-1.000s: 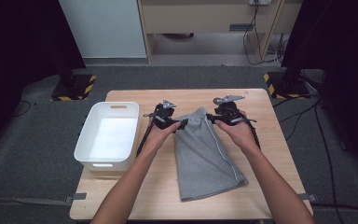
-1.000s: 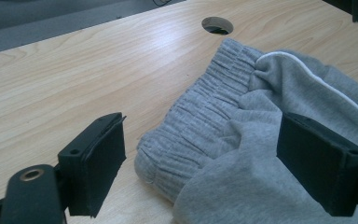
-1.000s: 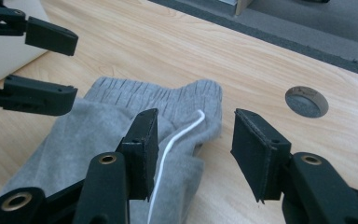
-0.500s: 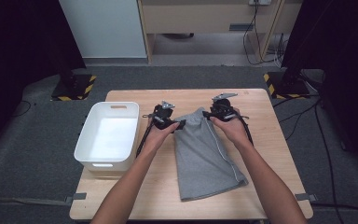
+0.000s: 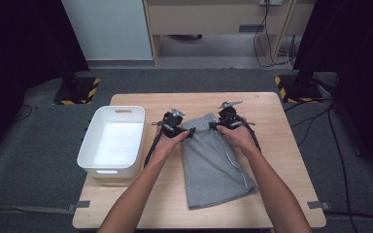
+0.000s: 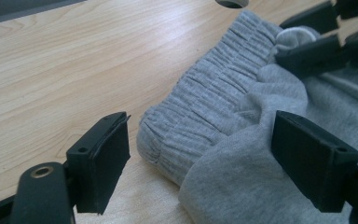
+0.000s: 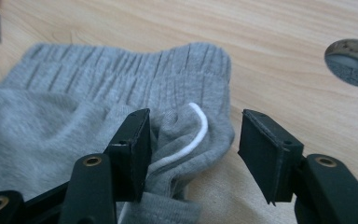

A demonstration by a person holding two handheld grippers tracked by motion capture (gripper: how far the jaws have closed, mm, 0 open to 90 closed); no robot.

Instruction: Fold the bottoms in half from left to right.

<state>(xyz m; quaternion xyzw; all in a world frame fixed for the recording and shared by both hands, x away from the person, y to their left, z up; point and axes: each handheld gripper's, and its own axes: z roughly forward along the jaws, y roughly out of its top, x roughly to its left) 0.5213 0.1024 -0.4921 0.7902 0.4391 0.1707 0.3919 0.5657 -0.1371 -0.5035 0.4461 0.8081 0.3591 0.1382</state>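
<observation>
A grey folded garment [image 5: 213,165] with a ribbed waistband [image 6: 200,107] lies on the wooden table [image 5: 281,145], waistband at the far end. My left gripper [image 5: 190,132] is at the waistband's left corner. Its jaws [image 6: 205,158] are open around that corner, and the left pad stands clear of the cloth. My right gripper [image 5: 212,126] is at the waistband's right corner. Its jaws [image 7: 193,149] have just been opening. A bunched fold with a white drawstring [image 7: 196,135] sits between them, touching the left pad and apart from the right one.
A white plastic bin [image 5: 88,141] stands on the table's left part, close to my left forearm. A round hole [image 7: 354,60] is in the tabletop just beyond the waistband. Bare wood lies to the right of the garment.
My right hand has come down and a little to the left, lowering the waistband's right corner onto the table. The left hand has stayed in place.
</observation>
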